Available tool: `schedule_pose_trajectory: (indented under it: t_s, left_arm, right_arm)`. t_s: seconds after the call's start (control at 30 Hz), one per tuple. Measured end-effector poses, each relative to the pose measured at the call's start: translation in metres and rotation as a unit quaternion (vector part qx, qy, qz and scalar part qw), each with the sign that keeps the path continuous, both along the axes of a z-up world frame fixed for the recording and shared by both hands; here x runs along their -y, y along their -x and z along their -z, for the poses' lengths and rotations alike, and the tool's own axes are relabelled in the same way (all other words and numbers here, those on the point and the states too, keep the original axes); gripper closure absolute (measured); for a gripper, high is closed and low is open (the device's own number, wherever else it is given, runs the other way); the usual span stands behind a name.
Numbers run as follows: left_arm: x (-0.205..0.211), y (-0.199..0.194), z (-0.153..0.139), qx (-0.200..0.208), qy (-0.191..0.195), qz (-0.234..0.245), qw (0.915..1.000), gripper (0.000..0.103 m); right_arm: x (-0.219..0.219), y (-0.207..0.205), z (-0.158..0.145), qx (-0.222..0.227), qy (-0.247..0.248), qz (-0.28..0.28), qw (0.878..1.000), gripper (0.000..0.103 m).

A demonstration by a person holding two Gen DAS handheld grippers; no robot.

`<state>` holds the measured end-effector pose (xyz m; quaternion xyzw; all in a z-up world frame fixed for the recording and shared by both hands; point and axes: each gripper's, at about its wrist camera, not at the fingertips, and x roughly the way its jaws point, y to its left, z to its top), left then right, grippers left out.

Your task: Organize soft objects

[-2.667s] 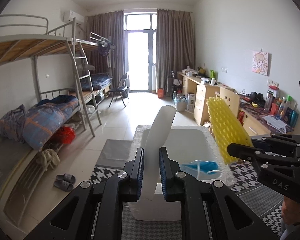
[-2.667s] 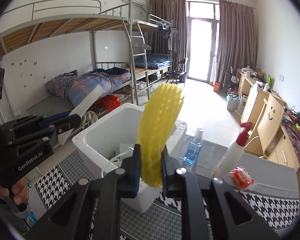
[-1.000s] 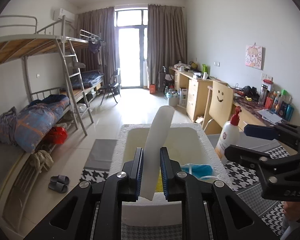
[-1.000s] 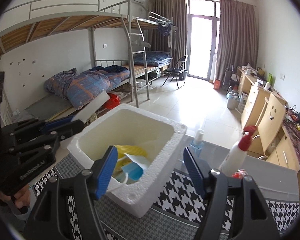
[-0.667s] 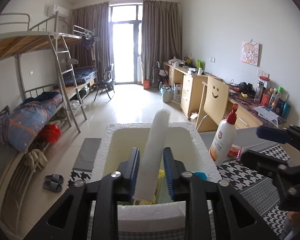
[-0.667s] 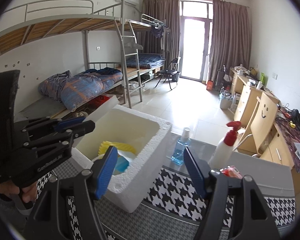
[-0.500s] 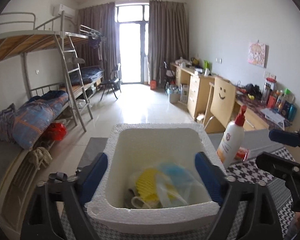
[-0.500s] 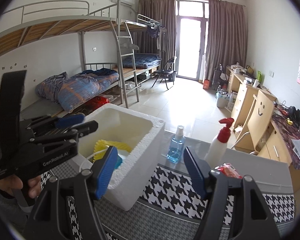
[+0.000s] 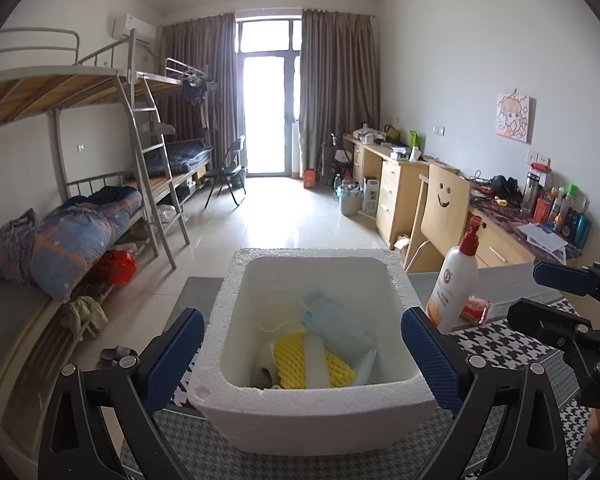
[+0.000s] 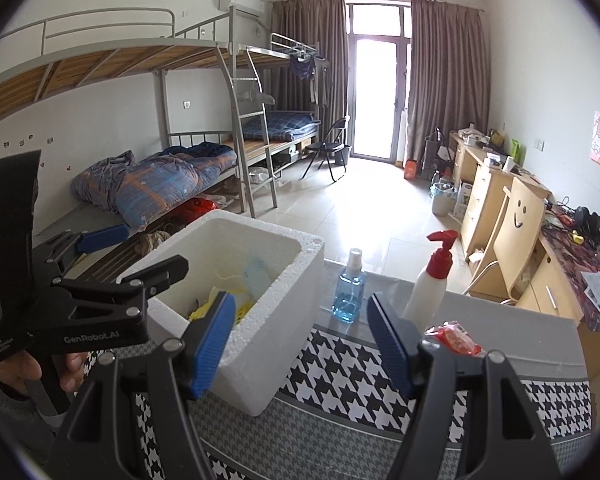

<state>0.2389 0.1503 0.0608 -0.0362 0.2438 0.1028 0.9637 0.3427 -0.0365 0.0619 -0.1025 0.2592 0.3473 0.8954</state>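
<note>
Left tongs (image 9: 302, 354) — jaws spread wide, having just been opening, nothing gripped; blue pads stand either side of the foam box (image 9: 312, 404). Held in a hand (image 10: 28, 372) at the left of the right-wrist view.

Right tongs (image 10: 302, 346) — jaws apart, empty, over the houndstooth cloth (image 10: 340, 364) beside the box.

Foam box — white, open-topped, standing on the table (image 10: 512, 322).

Contents — white foam strip (image 9: 315, 364) lying on the yellow foam net (image 9: 288, 360); blue face mask (image 9: 332, 328) behind them; some clear plastic at the right.

Beside the box, right — white pump bottle with red top (image 9: 454, 280), small red packet (image 9: 474, 309) at its foot, blue spray bottle (image 10: 350, 288).

Farther off — chair with smiley face (image 9: 444, 208), desks along the right wall, bunk beds (image 9: 100, 160) at left, curtained balcony door (image 9: 268, 96).
</note>
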Motion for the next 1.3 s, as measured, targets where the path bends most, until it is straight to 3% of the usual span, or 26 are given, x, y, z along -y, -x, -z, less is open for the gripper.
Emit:
schedule_pose_trajectory:
  t_s: [0.13,0.23,0.33,0.77,1.13,1.3]
  left_arm:
    - [0.007,0.008,-0.003,0.007,-0.006,-0.001,1.0000,0.001]
    - [0.011,0.015,-0.003,0.009,-0.007,-0.002,0.9999,0.001]
    - [0.016,0.022,-0.006,0.015,-0.008,-0.004,0.9998,0.001]
    - [0.044,0.066,-0.014,0.047,-0.005,0.005,0.9989,0.001]
    - [0.070,0.099,-0.019,0.074,-0.037,-0.002,0.9966,0.001]
    - [0.074,0.113,-0.016,0.083,-0.032,-0.003,0.9960,0.001]
  right_arm:
    - [0.008,0.007,-0.001,0.000,-0.009,0.005,1.000,0.030]
    - [0.015,0.014,-0.002,0.008,-0.019,0.012,1.000,0.019]
    - [0.020,0.022,-0.006,0.021,-0.020,0.021,0.999,0.016]
    - [0.046,0.058,-0.016,0.049,-0.036,0.022,0.998,0.015]
    - [0.064,0.088,-0.017,0.066,-0.046,0.020,0.997,0.015]
    - [0.073,0.102,-0.013,0.078,-0.050,0.028,0.995,0.015]
